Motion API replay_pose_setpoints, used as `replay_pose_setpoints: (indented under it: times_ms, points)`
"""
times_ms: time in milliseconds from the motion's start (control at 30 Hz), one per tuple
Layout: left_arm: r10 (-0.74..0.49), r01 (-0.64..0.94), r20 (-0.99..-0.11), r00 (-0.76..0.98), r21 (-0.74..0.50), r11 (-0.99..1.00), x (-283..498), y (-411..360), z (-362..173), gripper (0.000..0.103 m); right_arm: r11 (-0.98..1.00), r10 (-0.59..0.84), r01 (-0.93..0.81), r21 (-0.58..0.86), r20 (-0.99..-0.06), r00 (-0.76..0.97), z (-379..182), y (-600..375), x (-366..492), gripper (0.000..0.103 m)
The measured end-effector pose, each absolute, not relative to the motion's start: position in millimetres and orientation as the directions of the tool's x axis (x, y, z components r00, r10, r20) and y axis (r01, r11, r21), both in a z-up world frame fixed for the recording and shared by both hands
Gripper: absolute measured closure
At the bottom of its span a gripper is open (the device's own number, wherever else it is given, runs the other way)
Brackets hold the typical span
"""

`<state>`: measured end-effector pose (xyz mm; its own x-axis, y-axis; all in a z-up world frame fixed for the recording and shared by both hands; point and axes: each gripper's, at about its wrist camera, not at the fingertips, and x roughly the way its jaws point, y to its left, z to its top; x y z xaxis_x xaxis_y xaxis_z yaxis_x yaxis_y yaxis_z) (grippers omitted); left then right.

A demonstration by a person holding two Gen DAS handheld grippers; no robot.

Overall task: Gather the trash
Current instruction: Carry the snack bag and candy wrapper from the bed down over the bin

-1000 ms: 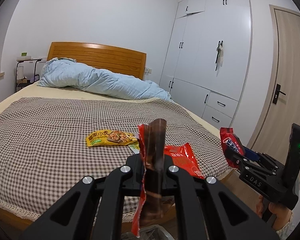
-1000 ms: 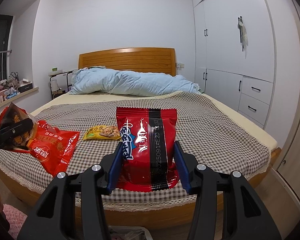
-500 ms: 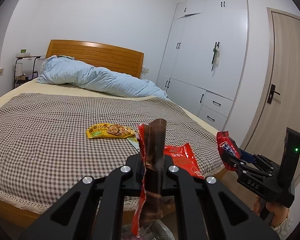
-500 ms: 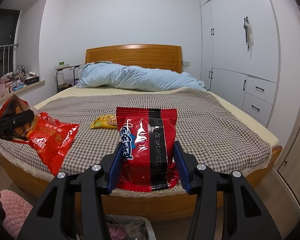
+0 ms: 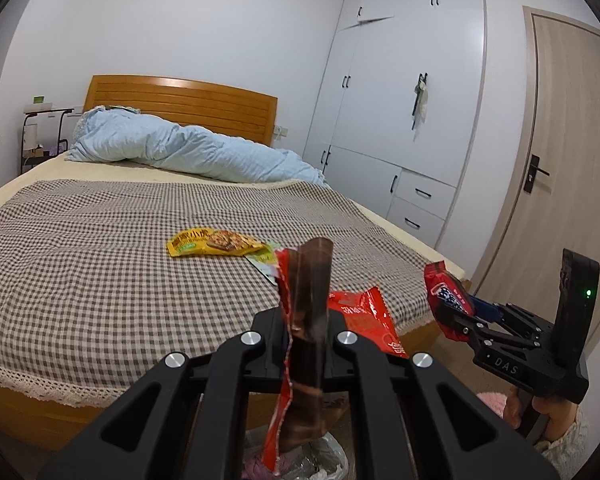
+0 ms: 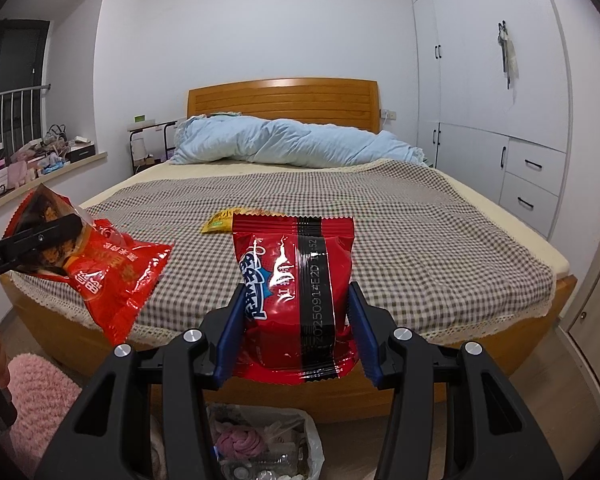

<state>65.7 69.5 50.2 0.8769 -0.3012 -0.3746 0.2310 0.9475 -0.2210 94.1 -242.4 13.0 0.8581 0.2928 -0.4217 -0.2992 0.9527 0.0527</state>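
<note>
Nearby, yellow packet (image 5: 216,243); trash bin (image 6: 268,440) below.

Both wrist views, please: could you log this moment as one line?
left gripper: shut on red snack bag | right gripper: shut on red packet | yellow wrapper: on bed | bin: below

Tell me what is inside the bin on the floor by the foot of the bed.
The clear-bag-lined waste bin holds a pink crumpled wad and clear plastic scraps. The right tool's black frame covers both sides of it, and deeper layers are hidden.
</note>
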Motion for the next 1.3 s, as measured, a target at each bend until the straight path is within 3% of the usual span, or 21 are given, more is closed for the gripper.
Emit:
replay_pose_setpoints:
  times_ms: [1300]
  points:
    - [-0.318,0.211,-0.576,0.753,-0.246,0.946,44,61,-45,0.098,0.926,0.339,-0.365,0.101,-0.648,0.682,-78,-216,74,0.055]
